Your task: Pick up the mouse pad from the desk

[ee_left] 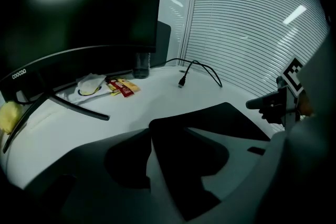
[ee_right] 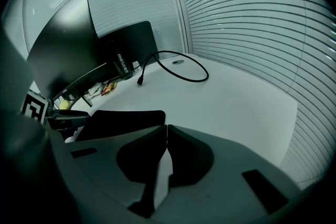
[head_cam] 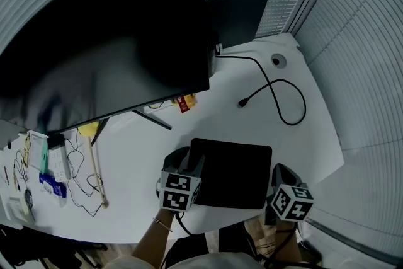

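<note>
The black mouse pad (head_cam: 233,173) lies flat on the white desk (head_cam: 289,135) near its front edge. My left gripper (head_cam: 189,164) is at the pad's left edge, open, jaws spread wide. In the left gripper view the mouse pad (ee_left: 210,118) has its near left corner between the jaws of the left gripper (ee_left: 169,135), and the pads do not press on it. My right gripper (head_cam: 280,174) hovers at the pad's right edge. In the right gripper view the right gripper (ee_right: 167,127) is shut with nothing in it, and the mouse pad (ee_right: 121,119) lies just to its left.
A large dark monitor (head_cam: 101,34) on a thin-legged stand fills the back left, with a second dark screen (head_cam: 236,16) behind it. A loose black cable (head_cam: 277,94) curls at the back right. Snack packets (head_cam: 184,101) lie under the monitor. Cords and small clutter (head_cam: 50,167) crowd the far left.
</note>
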A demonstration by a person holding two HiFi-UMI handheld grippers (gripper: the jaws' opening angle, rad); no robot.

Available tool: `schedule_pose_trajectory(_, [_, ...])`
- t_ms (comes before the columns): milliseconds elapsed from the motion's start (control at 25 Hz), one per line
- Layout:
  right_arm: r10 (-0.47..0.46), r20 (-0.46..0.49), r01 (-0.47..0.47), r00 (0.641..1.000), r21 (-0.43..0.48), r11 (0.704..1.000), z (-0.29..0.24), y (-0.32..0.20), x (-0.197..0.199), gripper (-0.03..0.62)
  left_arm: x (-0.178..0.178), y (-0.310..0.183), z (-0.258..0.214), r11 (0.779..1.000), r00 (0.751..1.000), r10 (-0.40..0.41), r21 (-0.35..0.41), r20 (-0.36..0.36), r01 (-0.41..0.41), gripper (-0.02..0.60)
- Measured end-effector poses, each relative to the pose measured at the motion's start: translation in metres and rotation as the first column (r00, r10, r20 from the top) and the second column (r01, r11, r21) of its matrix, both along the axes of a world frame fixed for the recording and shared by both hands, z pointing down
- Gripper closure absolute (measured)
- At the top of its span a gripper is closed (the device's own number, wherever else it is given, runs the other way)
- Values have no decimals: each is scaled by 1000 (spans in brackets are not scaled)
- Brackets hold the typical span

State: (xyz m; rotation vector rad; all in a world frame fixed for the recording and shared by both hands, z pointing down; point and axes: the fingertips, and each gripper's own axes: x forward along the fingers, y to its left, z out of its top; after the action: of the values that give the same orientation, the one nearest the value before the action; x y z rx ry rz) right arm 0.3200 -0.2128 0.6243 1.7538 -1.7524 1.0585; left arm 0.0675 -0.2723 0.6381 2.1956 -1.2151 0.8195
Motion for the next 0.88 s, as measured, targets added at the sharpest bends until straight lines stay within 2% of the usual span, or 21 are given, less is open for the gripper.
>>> schedule_pose_trajectory(320, [13,2,-13,1000,-10,1000,2,3,8,562,-3,-3,8,997,998,-27,-64,55,30,386])
schedule_pose_trajectory(480, [15,7,-15,1000,-13,1000,2,3,8,561,1,-2,6,994,999,-30,-104,43,34,413])
schedule_pose_trajectory(720, [14,19,-14,1000,-11,1000,6,6,7,561,2,-2,6,992,999,-34,-118,38,38,425])
schedule_pose_trajectory(880, [15,22,-15,1000,-7,1000,7,7,7,562,4,-1,7,989,999,-35,-139,32,40,465])
